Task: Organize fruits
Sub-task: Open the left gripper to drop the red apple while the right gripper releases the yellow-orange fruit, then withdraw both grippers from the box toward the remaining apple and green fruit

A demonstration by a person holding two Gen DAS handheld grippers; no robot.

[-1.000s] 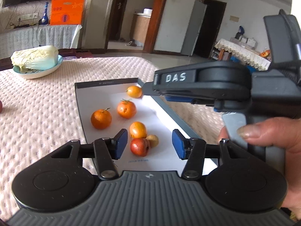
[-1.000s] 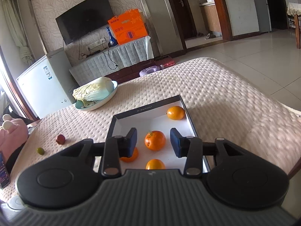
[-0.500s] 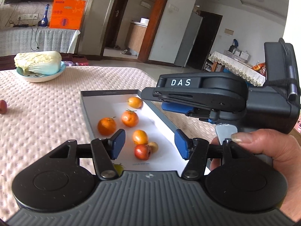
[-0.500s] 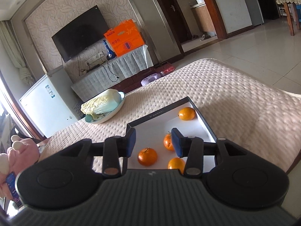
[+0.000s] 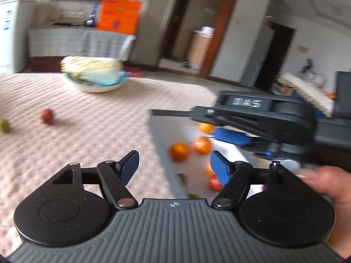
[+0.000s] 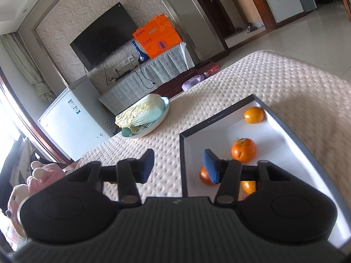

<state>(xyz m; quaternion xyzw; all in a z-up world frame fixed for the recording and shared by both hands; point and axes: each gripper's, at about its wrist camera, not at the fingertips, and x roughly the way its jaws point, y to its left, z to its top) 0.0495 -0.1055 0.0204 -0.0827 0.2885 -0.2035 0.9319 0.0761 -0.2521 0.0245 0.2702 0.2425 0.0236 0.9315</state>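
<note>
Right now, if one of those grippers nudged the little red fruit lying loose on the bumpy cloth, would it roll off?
Probably a little: the red fruit looks round and small, so it should roll easily. The dimpled cloth would likely slow it. It seems light, sitting alone.

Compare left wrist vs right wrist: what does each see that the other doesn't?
Left wrist only: a red fruit and a green fruit loose on the cloth, the right tongs over the tray, the hand holding them.

Right wrist only: the TV in full, pink plush toys at the left edge.

Both: the tray with oranges, the cabbage, the orange box.
</note>
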